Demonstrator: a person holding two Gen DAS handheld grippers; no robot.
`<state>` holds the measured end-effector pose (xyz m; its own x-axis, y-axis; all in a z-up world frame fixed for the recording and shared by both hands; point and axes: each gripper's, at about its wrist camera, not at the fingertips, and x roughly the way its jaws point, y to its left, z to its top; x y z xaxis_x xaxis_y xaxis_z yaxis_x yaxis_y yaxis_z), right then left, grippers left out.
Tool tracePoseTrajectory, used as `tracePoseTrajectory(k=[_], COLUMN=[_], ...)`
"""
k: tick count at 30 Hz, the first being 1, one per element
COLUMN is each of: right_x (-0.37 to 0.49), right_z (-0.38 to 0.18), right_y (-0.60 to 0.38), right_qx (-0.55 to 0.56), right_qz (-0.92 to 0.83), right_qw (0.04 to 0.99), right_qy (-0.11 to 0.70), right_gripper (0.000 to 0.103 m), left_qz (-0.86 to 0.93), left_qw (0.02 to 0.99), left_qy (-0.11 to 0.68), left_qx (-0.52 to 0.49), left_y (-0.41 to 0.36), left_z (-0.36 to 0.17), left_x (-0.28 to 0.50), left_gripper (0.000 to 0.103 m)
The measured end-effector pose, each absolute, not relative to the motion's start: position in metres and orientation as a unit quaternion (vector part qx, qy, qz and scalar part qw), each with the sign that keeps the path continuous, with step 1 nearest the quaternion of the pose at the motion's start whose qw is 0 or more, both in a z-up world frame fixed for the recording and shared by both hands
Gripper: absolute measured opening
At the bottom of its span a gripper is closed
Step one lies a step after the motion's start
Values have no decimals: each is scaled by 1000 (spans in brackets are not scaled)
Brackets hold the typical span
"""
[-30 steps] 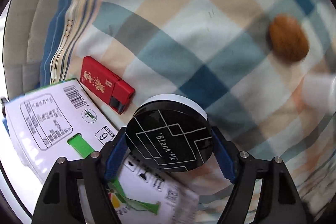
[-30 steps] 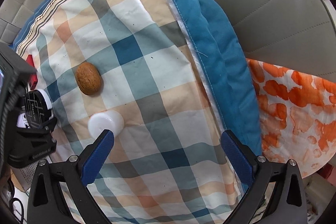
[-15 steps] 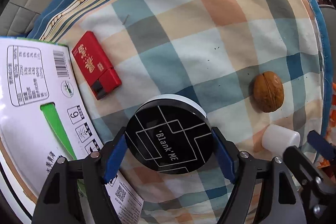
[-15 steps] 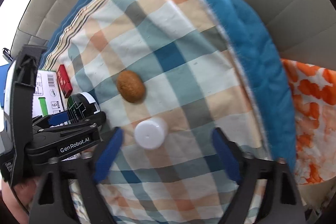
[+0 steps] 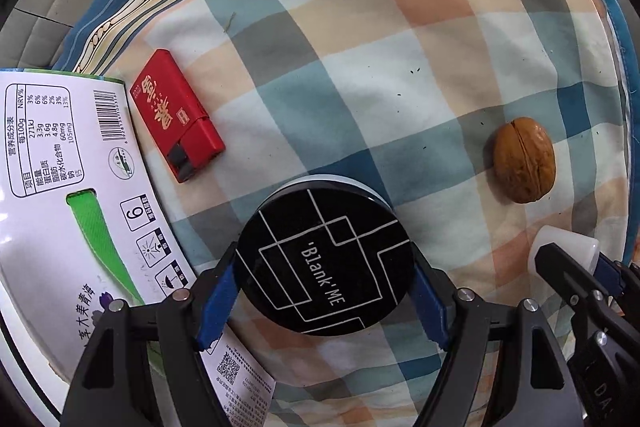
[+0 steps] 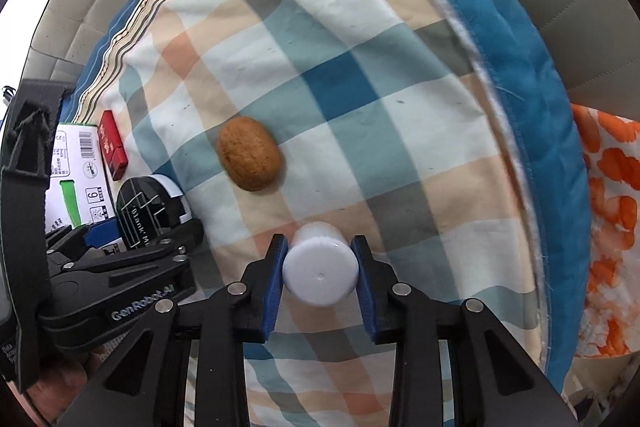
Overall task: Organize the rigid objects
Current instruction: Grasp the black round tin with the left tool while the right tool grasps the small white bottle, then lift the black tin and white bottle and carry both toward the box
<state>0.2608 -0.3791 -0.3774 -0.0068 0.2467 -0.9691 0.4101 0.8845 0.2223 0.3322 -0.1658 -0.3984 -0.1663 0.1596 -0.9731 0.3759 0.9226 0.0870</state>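
In the left wrist view, the left gripper [image 5: 324, 287] squeezes a round black tin [image 5: 323, 261] at the bottom middle of the frame. A white carton [image 5: 52, 187] lies at the left, and a red box [image 5: 176, 121] sits just beside it, higher up. A walnut [image 5: 524, 159] rests at the right on the checked cloth [image 5: 360, 47].

In the right wrist view, the right gripper [image 6: 320, 277] pinches a small white bottle [image 6: 320, 273] at the bottom middle. The walnut [image 6: 249, 153] lies farther up, a bit to the left.
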Motion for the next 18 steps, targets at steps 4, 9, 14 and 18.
tracePoseTrajectory(k=[4,9,14,18], right_x=[251,243,240,244], right_z=[-371,-365,-368,-375], right_y=[-396,-422,-440,-444], right_qx=[223,222,234,243], right_qz=[-71,-91,-102,-103], right_qw=[668,669,665,662], right_qy=[706,703,702,702], right_gripper=[35,35,35,35], left_qz=[-90,-110,-108,-107], left_qw=[623,616,615,608], left_qy=[759,770,772,779], left_qx=[163,128,120,108], left_y=[-177,-182,-182,-182], left_z=[-385,-379,-388,-403], left_x=[346,343,335,328], left_gripper=[75,75,75,75])
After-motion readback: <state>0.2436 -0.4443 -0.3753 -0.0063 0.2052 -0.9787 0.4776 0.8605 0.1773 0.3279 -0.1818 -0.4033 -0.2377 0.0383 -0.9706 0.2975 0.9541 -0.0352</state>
